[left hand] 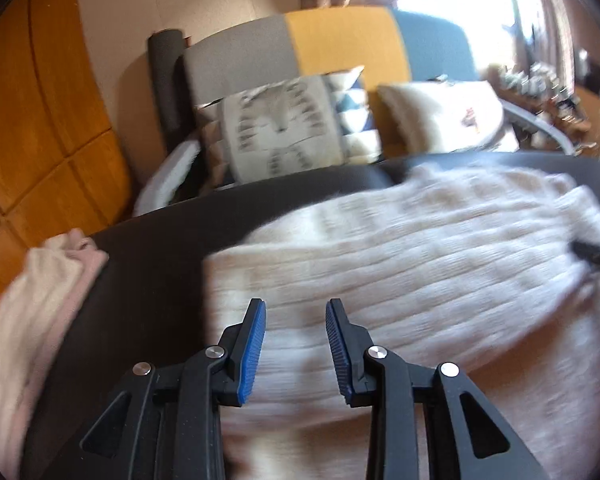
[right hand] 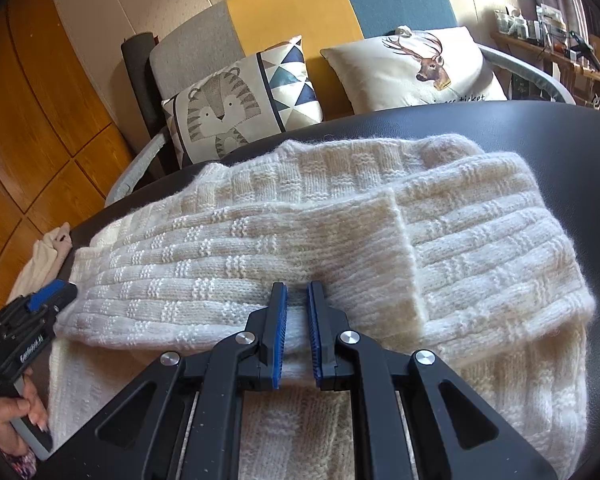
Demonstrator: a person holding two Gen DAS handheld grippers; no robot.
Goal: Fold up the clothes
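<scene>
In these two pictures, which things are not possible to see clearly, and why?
- Left wrist view: the sweater knit is smeared by motion blur.
- Right wrist view: the sweater's near part is covered by the right gripper; whether its jaws pinch the fold cannot be told.
- Right wrist view: the left gripper is cut off by the left edge.
- The shelf items are too small.

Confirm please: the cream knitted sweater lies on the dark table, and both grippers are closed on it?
Not quite. In the left wrist view the left gripper is open above the cream knitted sweater; only the right gripper pinches it, on the dark table.
</scene>
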